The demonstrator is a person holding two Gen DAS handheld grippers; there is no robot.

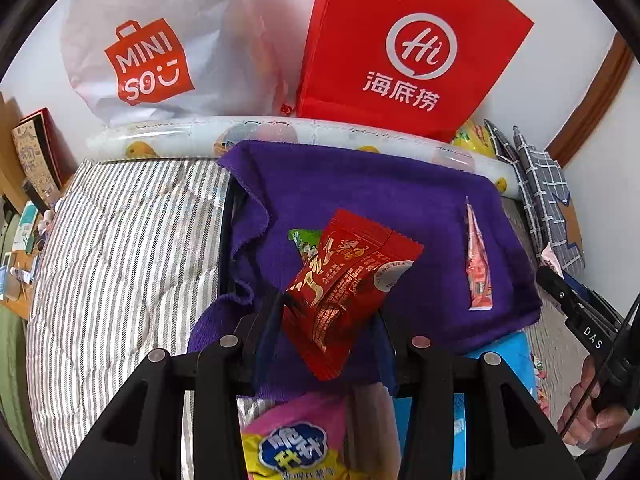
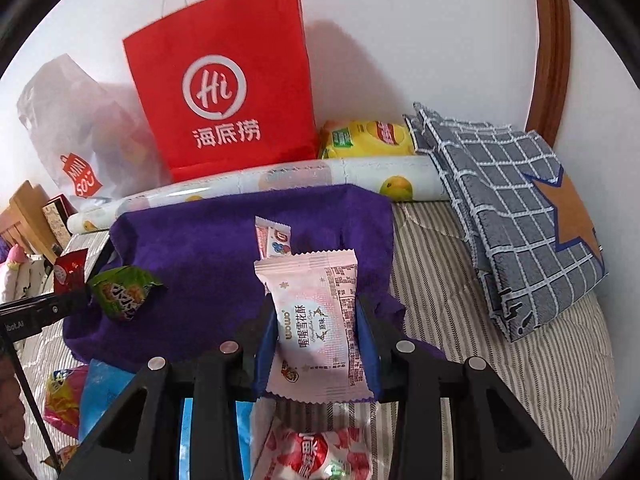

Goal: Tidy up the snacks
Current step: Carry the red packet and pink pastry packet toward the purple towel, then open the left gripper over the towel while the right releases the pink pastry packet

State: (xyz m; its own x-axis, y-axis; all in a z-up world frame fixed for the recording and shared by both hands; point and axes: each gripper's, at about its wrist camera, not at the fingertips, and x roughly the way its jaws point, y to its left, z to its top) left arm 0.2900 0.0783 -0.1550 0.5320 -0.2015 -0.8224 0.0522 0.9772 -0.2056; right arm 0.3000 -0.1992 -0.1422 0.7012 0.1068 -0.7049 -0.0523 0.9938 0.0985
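My left gripper (image 1: pixel 328 320) is shut on a red snack packet (image 1: pixel 348 280), held tilted above a purple cloth (image 1: pixel 360 184). Behind the red packet, a green packet (image 1: pixel 298 240) lies on the cloth, and a pink packet (image 1: pixel 478 264) stands on edge to the right. My right gripper (image 2: pixel 316 338) is shut on a pale pink-and-white snack packet (image 2: pixel 316 320) over the near edge of the same purple cloth (image 2: pixel 200 248). A small pink packet (image 2: pixel 274 238) lies just beyond it. The green packet (image 2: pixel 120 292) and the red packet (image 2: pixel 70 270) show at the left, by the left gripper (image 2: pixel 44 308).
A red paper bag (image 1: pixel 400 48) and a white Miniso bag (image 1: pixel 160 52) lean on the wall behind a fruit-printed roll (image 2: pixel 320 178). Folded plaid cloth (image 2: pixel 512 208) and a yellow packet (image 2: pixel 368 138) lie at the right. Striped bedding (image 1: pixel 120 260) surrounds the cloth; more snacks (image 2: pixel 320 456) lie near me.
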